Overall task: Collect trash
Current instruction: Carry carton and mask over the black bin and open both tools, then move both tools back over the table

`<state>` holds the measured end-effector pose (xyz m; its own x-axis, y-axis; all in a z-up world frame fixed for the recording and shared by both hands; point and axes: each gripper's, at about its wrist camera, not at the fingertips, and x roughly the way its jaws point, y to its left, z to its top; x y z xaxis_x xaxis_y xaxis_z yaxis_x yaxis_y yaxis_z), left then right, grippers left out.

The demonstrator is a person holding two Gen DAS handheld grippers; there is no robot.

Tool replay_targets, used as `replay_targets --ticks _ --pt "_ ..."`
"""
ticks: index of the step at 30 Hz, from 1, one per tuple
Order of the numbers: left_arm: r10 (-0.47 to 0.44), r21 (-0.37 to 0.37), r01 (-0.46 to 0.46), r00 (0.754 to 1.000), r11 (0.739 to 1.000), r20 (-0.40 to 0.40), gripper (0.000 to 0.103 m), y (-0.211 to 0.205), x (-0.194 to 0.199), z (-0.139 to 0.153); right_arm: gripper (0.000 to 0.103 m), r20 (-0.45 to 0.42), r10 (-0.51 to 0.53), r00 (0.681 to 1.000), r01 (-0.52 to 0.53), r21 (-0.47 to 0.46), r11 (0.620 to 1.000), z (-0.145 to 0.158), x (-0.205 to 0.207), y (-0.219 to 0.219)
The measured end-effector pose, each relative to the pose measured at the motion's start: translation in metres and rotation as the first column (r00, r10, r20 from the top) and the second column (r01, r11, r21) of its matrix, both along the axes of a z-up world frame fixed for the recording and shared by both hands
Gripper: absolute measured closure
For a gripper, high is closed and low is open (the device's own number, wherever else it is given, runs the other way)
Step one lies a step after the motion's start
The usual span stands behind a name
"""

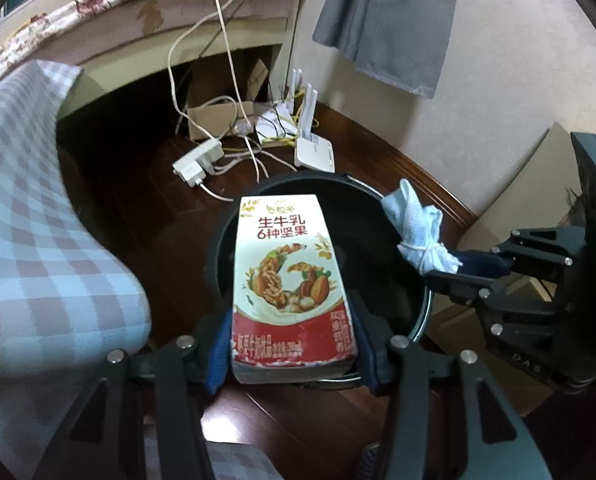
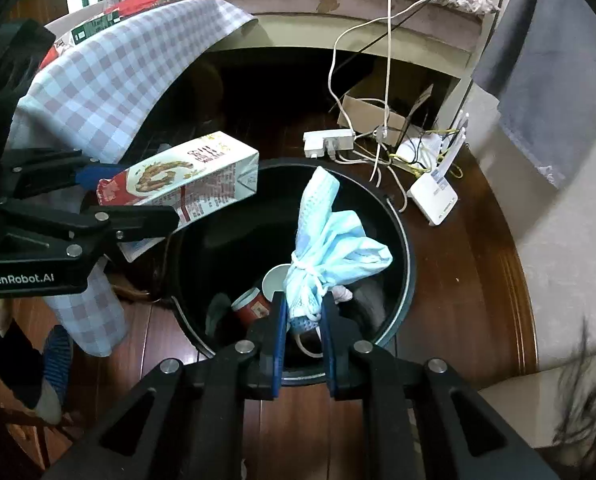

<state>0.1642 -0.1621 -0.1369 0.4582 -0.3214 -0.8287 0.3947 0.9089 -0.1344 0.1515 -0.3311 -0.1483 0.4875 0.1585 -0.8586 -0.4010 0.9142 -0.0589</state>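
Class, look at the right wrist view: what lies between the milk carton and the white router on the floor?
The black trash bin's open mouth, with the bundled blue face mask held over it, lies between the milk carton and the router.

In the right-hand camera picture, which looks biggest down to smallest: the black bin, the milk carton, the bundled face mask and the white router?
Largest to smallest as they look:
1. black bin
2. milk carton
3. face mask, close to the carton in size and nearer the camera, so that order is unsure
4. white router, farther away
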Motion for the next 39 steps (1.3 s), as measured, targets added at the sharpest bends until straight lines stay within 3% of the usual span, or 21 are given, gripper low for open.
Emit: replay_targets --ticks 2,5,6,11,14,19,21,30,39 --pt "0.014 0.042 -0.014 1.000 0.999 0.020 0.049 -0.003 0.001 -0.003 0.080 0.008 0.008 1.000 -0.008 -0.019 1.000 -0.004 0.004 0.001" --pt "0.041 0.048 -0.041 0.999 0.998 0.015 0.026 -0.002 0.004 -0.006 0.017 0.026 -0.044 0.999 0.046 -0.096 0.994 -0.010 0.009 -0.003" --pt "0.040 0.050 -0.041 0.999 0.998 0.019 0.021 -0.002 0.004 -0.006 0.017 0.026 -0.051 0.998 0.053 -0.090 0.995 -0.009 0.010 -0.005" --pt "0.018 0.063 -0.020 1.000 0.998 0.023 0.018 -0.006 0.001 -0.007 0.017 0.015 -0.124 0.992 0.124 -0.086 0.988 -0.002 0.015 -0.023" --pt "0.017 0.057 -0.017 1.000 0.998 0.016 0.009 -0.007 -0.001 -0.008 0.017 0.005 -0.153 0.988 0.153 -0.090 0.984 0.000 0.017 -0.030" --pt "0.018 0.056 -0.019 1.000 0.998 0.019 0.004 -0.008 -0.001 -0.006 0.013 0.009 -0.172 0.985 0.172 -0.100 0.980 0.003 0.016 -0.034" --pt "0.019 0.056 -0.020 1.000 0.998 0.023 0.003 -0.008 -0.002 -0.005 0.004 0.009 -0.172 0.985 0.172 -0.107 0.979 0.004 0.016 -0.033" --pt "0.026 0.056 -0.029 0.999 0.998 0.046 0.003 -0.006 -0.008 0.005 0.004 0.054 -0.163 0.985 0.167 -0.080 0.983 0.021 0.010 -0.032" --pt "-0.003 0.022 0.001 0.995 1.000 0.096 0.003 -0.014 -0.017 0.034 0.004 0.171 -0.237 0.956 0.248 -0.048 0.967 0.059 0.007 -0.044"
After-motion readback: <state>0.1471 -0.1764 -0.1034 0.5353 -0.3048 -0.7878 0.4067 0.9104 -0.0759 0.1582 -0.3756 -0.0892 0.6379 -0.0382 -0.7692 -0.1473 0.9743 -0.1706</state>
